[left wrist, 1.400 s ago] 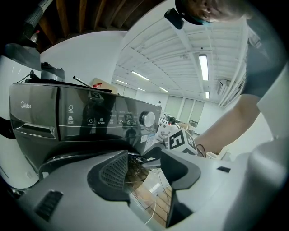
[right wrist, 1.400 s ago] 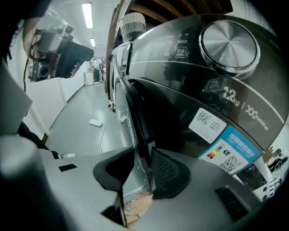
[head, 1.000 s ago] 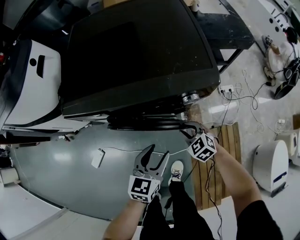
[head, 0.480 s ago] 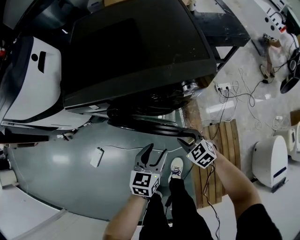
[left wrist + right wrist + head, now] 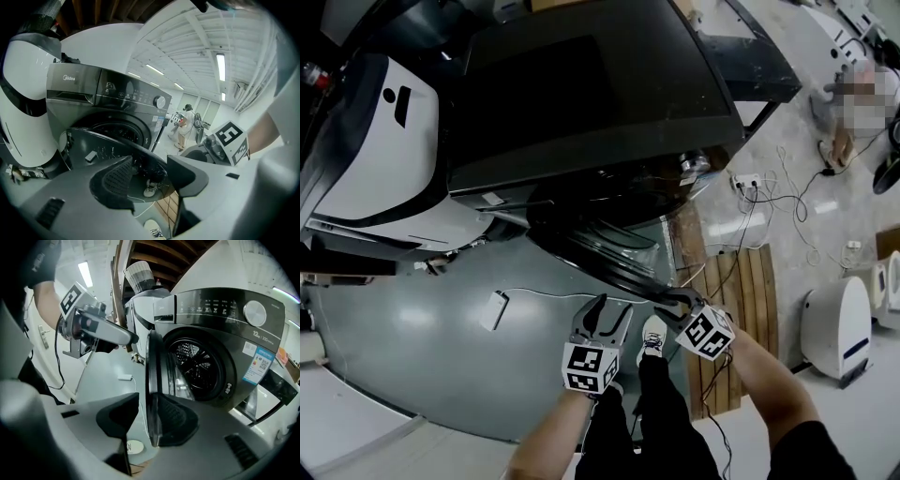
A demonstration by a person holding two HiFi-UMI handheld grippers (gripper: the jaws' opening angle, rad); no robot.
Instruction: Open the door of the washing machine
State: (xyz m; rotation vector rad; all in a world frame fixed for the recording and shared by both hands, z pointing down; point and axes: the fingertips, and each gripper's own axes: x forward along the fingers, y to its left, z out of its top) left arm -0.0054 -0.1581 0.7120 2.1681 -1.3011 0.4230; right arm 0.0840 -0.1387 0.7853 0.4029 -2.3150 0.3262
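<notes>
The dark washing machine stands in front of me, its round door swung partly out from the drum. My right gripper is at the door's free edge. In the right gripper view that rim stands between the jaws, which are opening: the right pad lies against the door's inner side, and a gap shows at the left pad. My left gripper hovers open and empty beside it, just below the door. The left gripper view looks at the door's inner face.
A white appliance stands left of the washer. On the grey floor lie a white adapter with its cable, wooden slats and a power strip. A white unit sits at the right. My shoe is below the grippers.
The door has swung further out from the washer, and my right gripper has moved with its edge toward me. The left gripper has shifted slightly.
</notes>
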